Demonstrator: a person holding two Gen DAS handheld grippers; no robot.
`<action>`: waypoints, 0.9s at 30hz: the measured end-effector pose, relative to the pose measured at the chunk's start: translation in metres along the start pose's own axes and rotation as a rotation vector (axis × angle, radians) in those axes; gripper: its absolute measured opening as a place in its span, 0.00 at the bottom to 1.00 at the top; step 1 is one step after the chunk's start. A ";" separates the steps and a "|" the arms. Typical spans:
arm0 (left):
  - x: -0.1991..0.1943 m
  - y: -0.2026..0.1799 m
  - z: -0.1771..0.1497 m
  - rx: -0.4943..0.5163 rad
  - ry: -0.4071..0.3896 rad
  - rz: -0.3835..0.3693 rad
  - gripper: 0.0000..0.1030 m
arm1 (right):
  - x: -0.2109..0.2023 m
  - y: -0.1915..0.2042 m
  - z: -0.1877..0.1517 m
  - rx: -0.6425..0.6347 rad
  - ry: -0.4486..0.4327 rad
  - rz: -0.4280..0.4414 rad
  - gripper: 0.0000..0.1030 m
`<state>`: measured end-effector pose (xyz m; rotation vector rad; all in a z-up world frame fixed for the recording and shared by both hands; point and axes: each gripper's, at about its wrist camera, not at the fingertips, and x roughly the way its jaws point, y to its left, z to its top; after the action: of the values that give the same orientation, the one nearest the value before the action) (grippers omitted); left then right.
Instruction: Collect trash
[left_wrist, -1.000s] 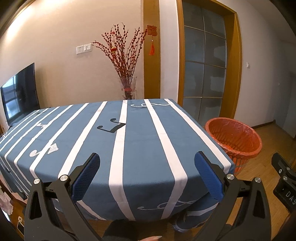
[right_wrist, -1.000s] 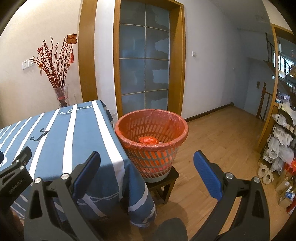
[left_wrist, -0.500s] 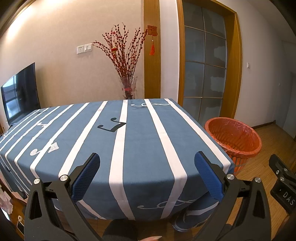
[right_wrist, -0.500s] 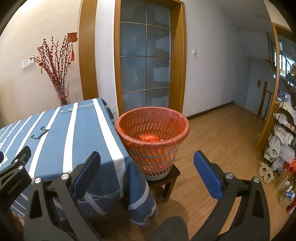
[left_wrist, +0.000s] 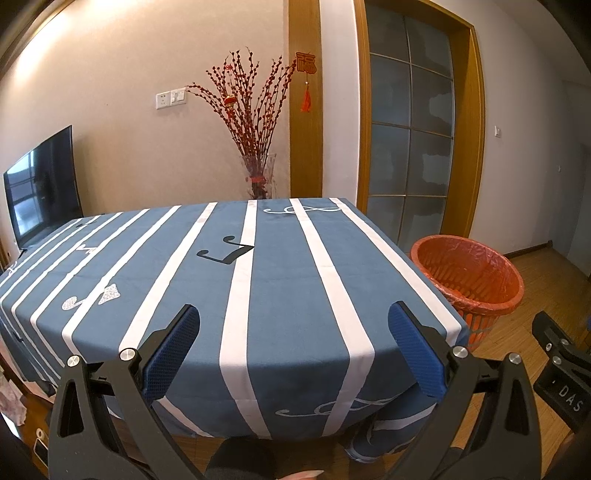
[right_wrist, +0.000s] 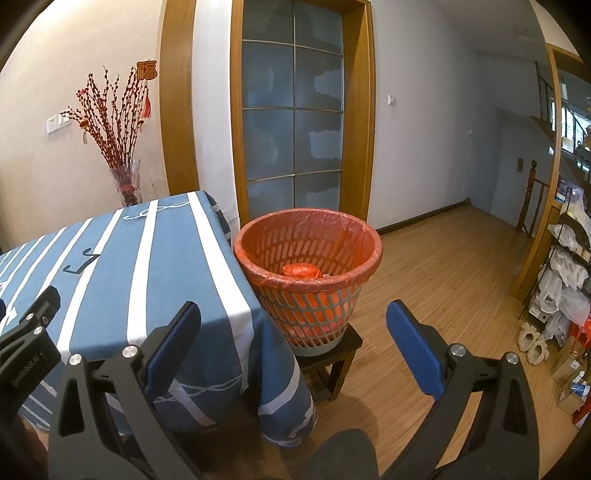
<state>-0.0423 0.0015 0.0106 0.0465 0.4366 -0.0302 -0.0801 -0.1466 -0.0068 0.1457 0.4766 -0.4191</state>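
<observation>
A waste basket (right_wrist: 308, 254) lined with an orange bag stands on a small dark stool (right_wrist: 332, 354) at the table's right end; it also shows in the left wrist view (left_wrist: 469, 273). A crumpled orange lump (right_wrist: 301, 270) lies inside it. My left gripper (left_wrist: 293, 347) is open and empty, held before the near edge of the blue striped tablecloth (left_wrist: 280, 280). My right gripper (right_wrist: 293, 345) is open and empty, in front of the basket and below its rim.
A glass vase of red branches (left_wrist: 258, 173) stands behind the table's far edge. A TV (left_wrist: 40, 188) is at the left. A glass door (right_wrist: 293, 122) is behind the basket. Shelves with bags (right_wrist: 565, 280) stand on the right over wooden floor (right_wrist: 443, 280).
Both grippers have drawn back slightly; the basket looks a little smaller and farther in both views. Both stay open.
</observation>
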 end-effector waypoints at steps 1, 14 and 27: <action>0.000 0.000 0.000 0.000 0.000 0.001 0.97 | 0.000 0.000 0.000 0.000 -0.001 0.000 0.96; -0.002 0.000 0.001 -0.015 -0.007 0.005 0.97 | 0.000 0.000 0.001 0.001 -0.001 0.000 0.96; -0.003 -0.002 0.002 -0.018 -0.002 0.005 0.97 | 0.000 0.001 0.001 0.000 -0.001 -0.001 0.96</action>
<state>-0.0441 0.0000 0.0131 0.0294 0.4343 -0.0213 -0.0796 -0.1460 -0.0063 0.1457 0.4761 -0.4198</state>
